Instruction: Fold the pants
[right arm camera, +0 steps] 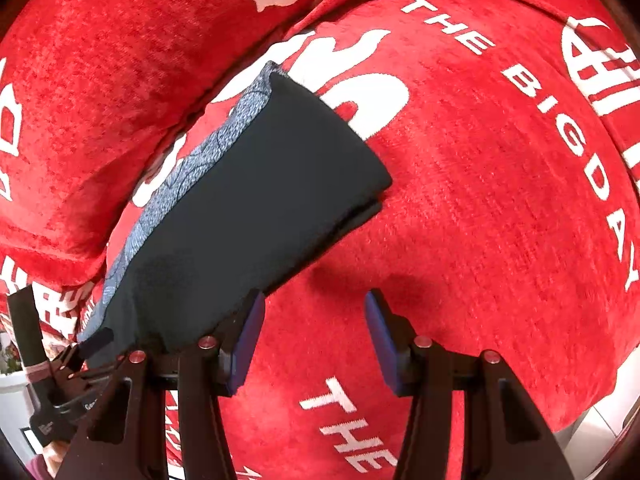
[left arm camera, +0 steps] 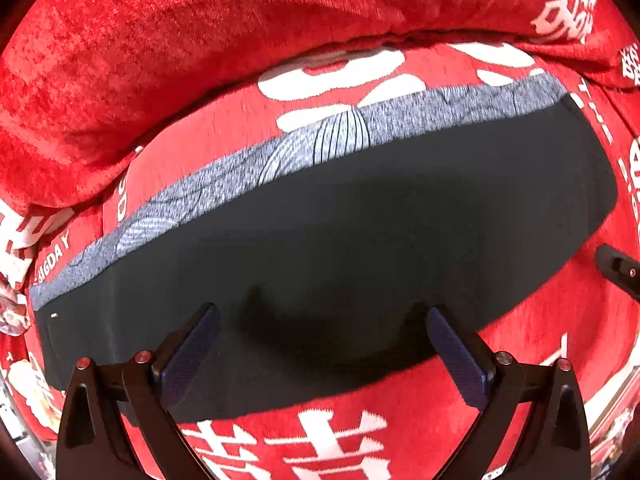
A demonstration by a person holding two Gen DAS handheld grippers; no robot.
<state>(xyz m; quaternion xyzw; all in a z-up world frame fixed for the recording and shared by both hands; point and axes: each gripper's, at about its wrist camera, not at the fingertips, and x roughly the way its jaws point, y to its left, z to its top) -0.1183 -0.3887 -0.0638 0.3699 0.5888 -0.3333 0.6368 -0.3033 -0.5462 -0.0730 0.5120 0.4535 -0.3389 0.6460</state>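
On red sofa cover [left arm camera: 420, 412], folded dark pants [left arm camera: 340, 232], seemingly over patterned cloth [left arm camera: 248, 168].

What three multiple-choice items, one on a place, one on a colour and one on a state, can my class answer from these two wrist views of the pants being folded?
1. Where do the dark pants lie?
A. On the red printed cover
B. On a wooden floor
C. In a basket

2. What colour is the patterned strip along the pants' far edge?
A. Yellow
B. Grey
C. Green

3. How does the left claw stand?
A. Shut on the pants
B. Open, gripping nothing
C. Shut on a hanger

Answers: 1 A, red cloth with white lettering surrounds the pants in both views; 2 B, the strip is grey with dark line drawing; 3 B, its fingers stand wide apart above the dark cloth.
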